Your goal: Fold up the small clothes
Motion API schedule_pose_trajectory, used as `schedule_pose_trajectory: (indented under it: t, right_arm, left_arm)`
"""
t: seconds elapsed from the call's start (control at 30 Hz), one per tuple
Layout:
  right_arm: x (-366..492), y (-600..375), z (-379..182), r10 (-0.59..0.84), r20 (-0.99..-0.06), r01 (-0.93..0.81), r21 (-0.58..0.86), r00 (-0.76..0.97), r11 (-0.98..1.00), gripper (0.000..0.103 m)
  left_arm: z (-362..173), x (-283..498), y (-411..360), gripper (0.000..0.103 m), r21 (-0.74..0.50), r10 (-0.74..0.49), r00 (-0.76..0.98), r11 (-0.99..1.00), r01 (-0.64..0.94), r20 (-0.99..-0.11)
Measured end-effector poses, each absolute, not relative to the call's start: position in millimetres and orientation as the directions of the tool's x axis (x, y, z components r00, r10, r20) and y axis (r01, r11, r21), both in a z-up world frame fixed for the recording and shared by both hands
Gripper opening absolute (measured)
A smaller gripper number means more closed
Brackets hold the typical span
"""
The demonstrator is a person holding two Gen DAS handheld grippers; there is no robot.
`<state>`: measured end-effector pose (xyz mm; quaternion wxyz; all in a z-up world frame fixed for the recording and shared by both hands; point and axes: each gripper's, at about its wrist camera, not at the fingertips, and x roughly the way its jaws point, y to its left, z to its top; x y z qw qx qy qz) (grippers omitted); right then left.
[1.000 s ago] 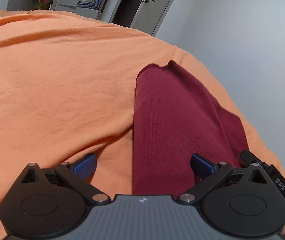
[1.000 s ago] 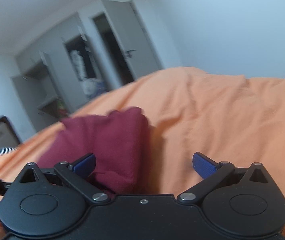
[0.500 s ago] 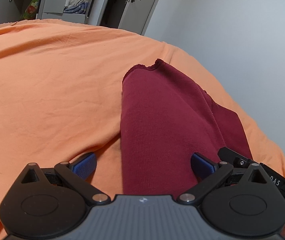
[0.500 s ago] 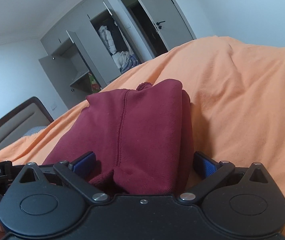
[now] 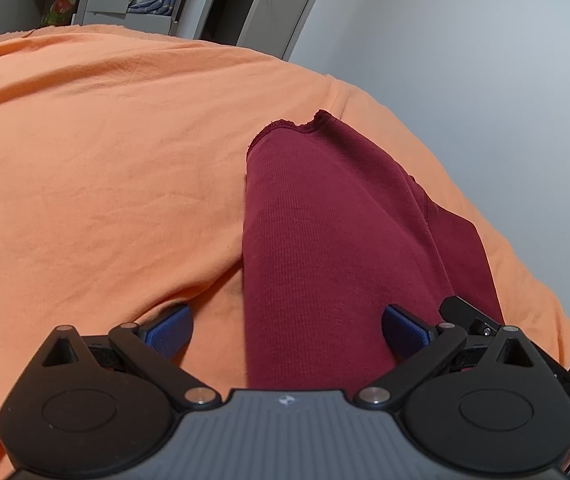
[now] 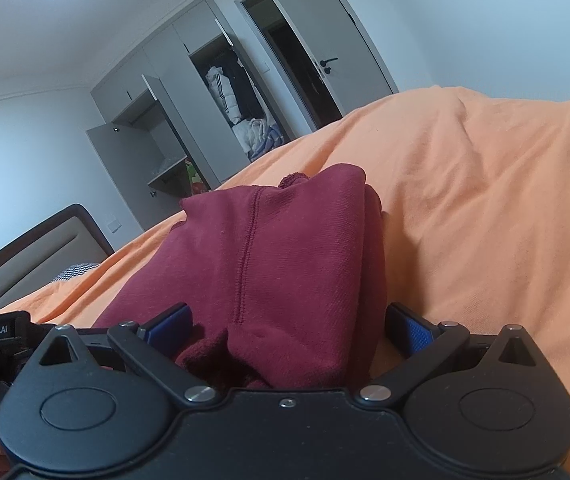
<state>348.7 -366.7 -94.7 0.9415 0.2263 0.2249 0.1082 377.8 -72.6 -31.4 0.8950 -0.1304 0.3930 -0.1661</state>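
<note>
Maroon knit garment (image 5: 325,240), already doubled into a narrow bundle, lies on an orange bedsheet (image 5: 105,160) that covers a bed. The left gripper (image 5: 287,330) sits low at the near end, fingers spread apart, one pad on the sheet and the other over the cloth. The right gripper (image 6: 287,330) is at the bundle's other side, fingers also spread wide with the thick folded end between them, not yet pinched. The fabric looks soft, light and limp, so it would likely sag and unfold if lifted by one layer. A sensible hold is probably the stitched hem or the folded edge, catching all layers together. An open wardrobe (image 6: 221,120) stands behind.
</note>
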Motion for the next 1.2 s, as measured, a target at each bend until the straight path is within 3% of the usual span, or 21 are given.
schedule_pose_trajectory:
  t: [0.17,0.3,0.37,0.43,0.6,0.73,1.2]
  right_arm:
    - [345,-368,-95,0.301,-0.368,-0.1,0.476,0.88,0.874,0.097]
    - [346,-365,-88,0.296,-0.392,-0.09,0.466,0.871,0.88,0.076]
    - [344,-360,-80,0.295,-0.4,-0.096,0.447,0.868,0.89,0.069]
    - [341,-354,-74,0.276,-0.412,-0.093,0.411,0.869,0.907,0.062]
    - [331,-339,-61,0.246,-0.404,-0.099,0.349,0.881,0.932,0.041]
    - [323,-325,-48,0.242,-0.378,-0.113,0.333,0.893,0.936,0.038]
    - [316,-224,-7,0.386,-0.276,-0.32,0.256,0.88,0.912,0.038]
  left_arm:
    - [-30,381,-72,0.103,-0.379,-0.399,0.625,0.909,0.175,-0.671]
    - [-27,384,-70,0.1,-0.405,-0.408,0.615,0.901,0.153,-0.675]
    - [-24,384,-69,0.089,-0.42,-0.411,0.616,0.897,0.139,-0.673]
    - [-22,385,-68,0.071,-0.454,-0.44,0.607,0.879,0.142,-0.661]
    - [-16,380,-76,0.052,-0.444,-0.438,0.612,0.883,0.153,-0.659]
    - [-6,371,-74,0.041,-0.452,-0.452,0.627,0.875,0.173,-0.635]
    - [48,320,7,0.038,-0.378,-0.308,0.761,0.922,0.089,-0.571]
